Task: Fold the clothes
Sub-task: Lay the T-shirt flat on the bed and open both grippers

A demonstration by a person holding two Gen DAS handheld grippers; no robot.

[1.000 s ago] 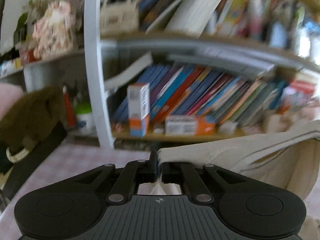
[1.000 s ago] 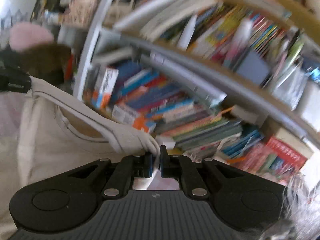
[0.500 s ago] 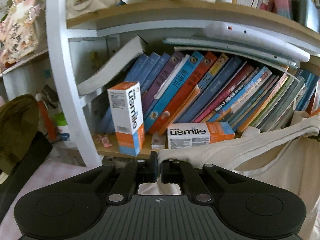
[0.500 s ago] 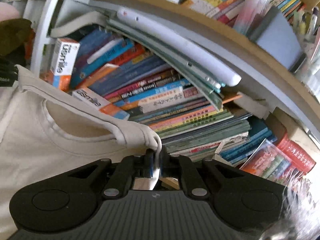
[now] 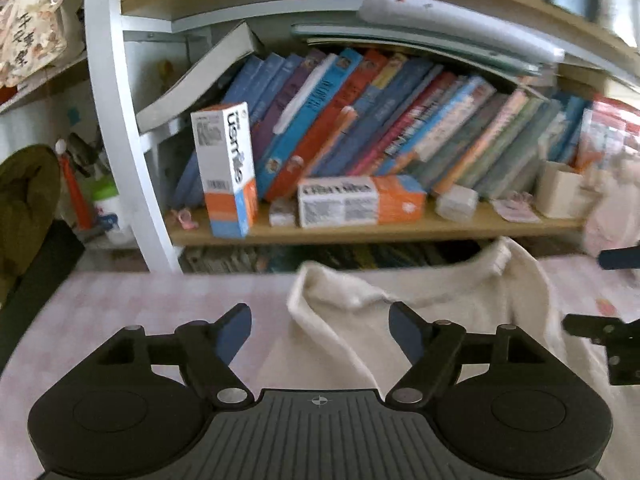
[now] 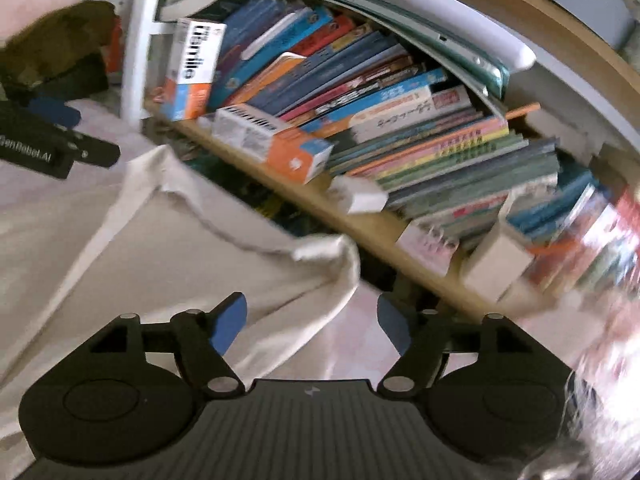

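- Cream shirt (image 5: pixel 440 320) lying on the pink checked worktop (image 5: pixel 140 308) in front of the bookshelf (image 5: pixel 360 232), collar end toward the shelf.
- Left gripper (image 5: pixel 320 330) opening, fingers (image 5: pixel 232 330) spread, one shoulder corner between them but not pinched.
- Right gripper (image 6: pixel 312 326) likewise opening, fingers (image 6: pixel 226 324) apart over the other shoulder corner, nothing clamped.
- Risk: both corners landing rumpled, the left one already bunched into a ridge, giving a crooked fold line.
- Risk: far edge close to the worktop's back rim, liable to slide off toward the shelf if nudged.
- Risk: a spread finger snagging loose cloth on withdrawal and dragging the shirt askew.
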